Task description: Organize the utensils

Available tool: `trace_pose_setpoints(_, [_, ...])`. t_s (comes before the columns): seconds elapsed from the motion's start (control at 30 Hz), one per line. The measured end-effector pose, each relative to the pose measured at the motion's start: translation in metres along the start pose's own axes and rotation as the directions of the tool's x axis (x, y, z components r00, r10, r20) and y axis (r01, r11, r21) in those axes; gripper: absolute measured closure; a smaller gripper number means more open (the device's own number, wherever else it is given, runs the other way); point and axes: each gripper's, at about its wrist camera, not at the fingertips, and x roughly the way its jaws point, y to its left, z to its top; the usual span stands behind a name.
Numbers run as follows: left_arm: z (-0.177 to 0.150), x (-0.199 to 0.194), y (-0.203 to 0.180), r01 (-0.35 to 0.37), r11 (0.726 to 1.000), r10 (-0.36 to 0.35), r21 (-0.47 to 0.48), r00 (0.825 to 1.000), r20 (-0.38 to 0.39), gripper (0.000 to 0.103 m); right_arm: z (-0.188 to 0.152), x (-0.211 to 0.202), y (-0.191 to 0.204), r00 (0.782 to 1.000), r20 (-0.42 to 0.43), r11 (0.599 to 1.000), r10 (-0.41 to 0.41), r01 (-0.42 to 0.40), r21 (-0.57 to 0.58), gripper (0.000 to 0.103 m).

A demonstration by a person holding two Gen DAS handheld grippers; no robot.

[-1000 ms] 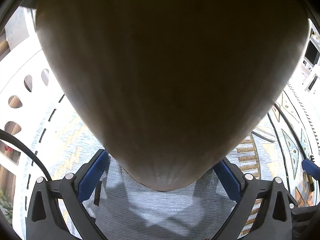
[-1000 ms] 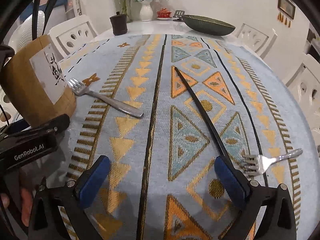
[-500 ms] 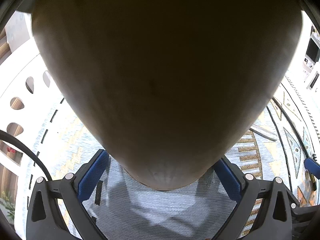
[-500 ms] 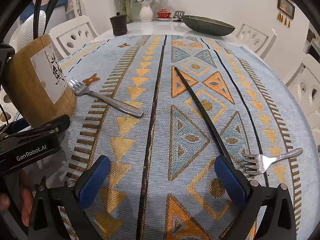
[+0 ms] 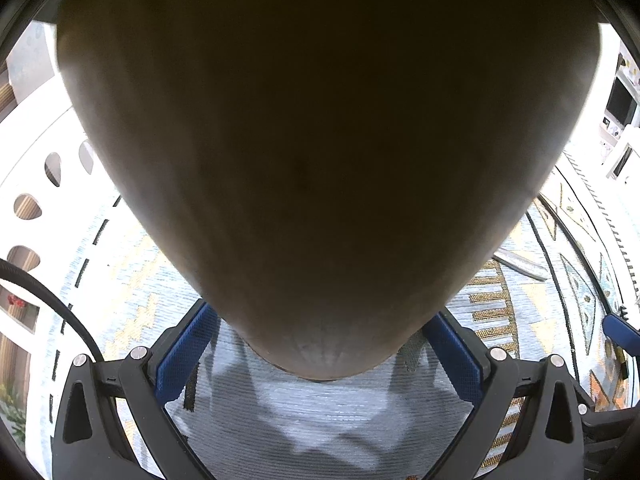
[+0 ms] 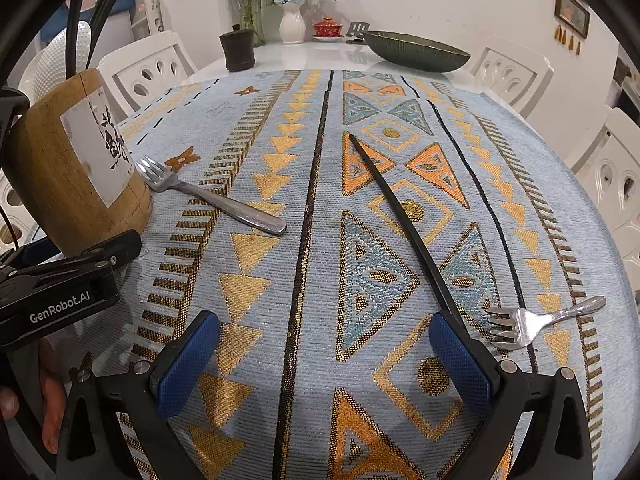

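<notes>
A wooden utensil holder (image 6: 76,168) with a white label stands at the left of the patterned tablecloth, with black chopsticks (image 6: 100,4) sticking out of it. It fills the left wrist view (image 5: 312,152), set between the blue pads of my left gripper (image 5: 320,344), which is shut on it. A fork (image 6: 212,196) lies just right of the holder. A single black chopstick (image 6: 400,220) lies in the middle. A second fork (image 6: 536,320) lies at the right. My right gripper (image 6: 324,360) is open and empty above the cloth, its right pad over the chopstick's near end.
White chairs (image 6: 148,68) ring the table. A dark bowl (image 6: 416,50), a dark cup (image 6: 238,50), a flower vase (image 6: 292,20) and a small red dish (image 6: 328,28) stand at the far end of the white table (image 6: 320,56).
The holder fills slightly more of the left wrist view and looks darker. In the right wrist view it has shifted a little. The right gripper has hardly moved.
</notes>
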Motion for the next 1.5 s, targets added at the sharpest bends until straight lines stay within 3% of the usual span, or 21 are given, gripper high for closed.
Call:
trace_pose_setpoints(0.9, [-0.002, -0.004, 0.018, 0.024, 1.000, -0.024, -0.002, 1.000, 0.001, 0.000, -0.001, 0.000, 0.000, 1.000, 0.001, 1.000, 0.000, 0.000, 0.000, 0.000])
trace_pose_setpoints(1.5, [0.001, -0.007, 0.008, 0.032, 0.999, -0.032, 0.000, 0.999, 0.001, 0.000, -0.001, -0.001, 0.000, 1.000, 0.002, 1.000, 0.000, 0.000, 0.000, 0.000])
